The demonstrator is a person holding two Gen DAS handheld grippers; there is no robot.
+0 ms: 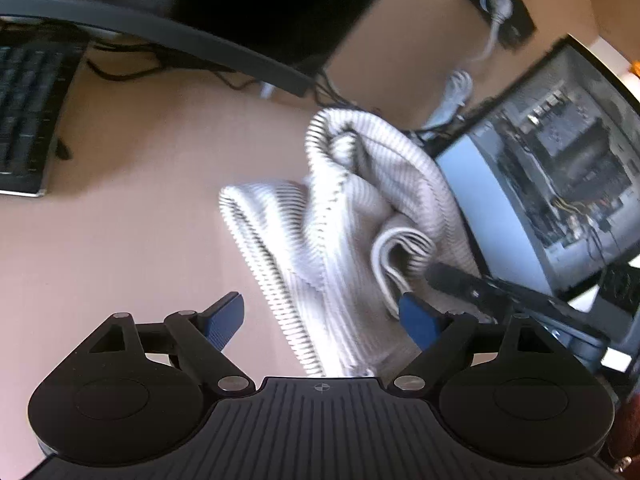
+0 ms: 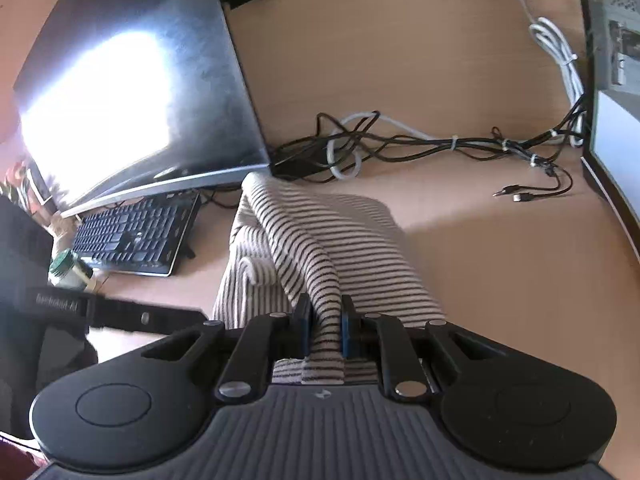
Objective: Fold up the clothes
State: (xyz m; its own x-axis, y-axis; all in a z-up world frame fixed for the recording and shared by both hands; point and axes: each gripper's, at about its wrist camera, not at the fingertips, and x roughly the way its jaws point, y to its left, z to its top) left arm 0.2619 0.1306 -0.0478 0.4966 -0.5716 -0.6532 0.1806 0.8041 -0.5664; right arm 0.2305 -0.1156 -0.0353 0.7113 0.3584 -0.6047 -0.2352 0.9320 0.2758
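Note:
A white garment with thin dark stripes lies bunched on the tan desk. My left gripper is open, its blue pads wide apart; the near edge of the garment lies between them, untouched by the left pad. My right gripper is shut on a raised fold of the same striped garment, which drapes away from the pads toward the monitor. The right gripper's black fingers show in the left wrist view at the garment's right side.
A black keyboard and a dark monitor stand at the left. A tangle of black and white cables lies behind the garment. An open computer case stands at the right. A green-capped bottle is near the keyboard.

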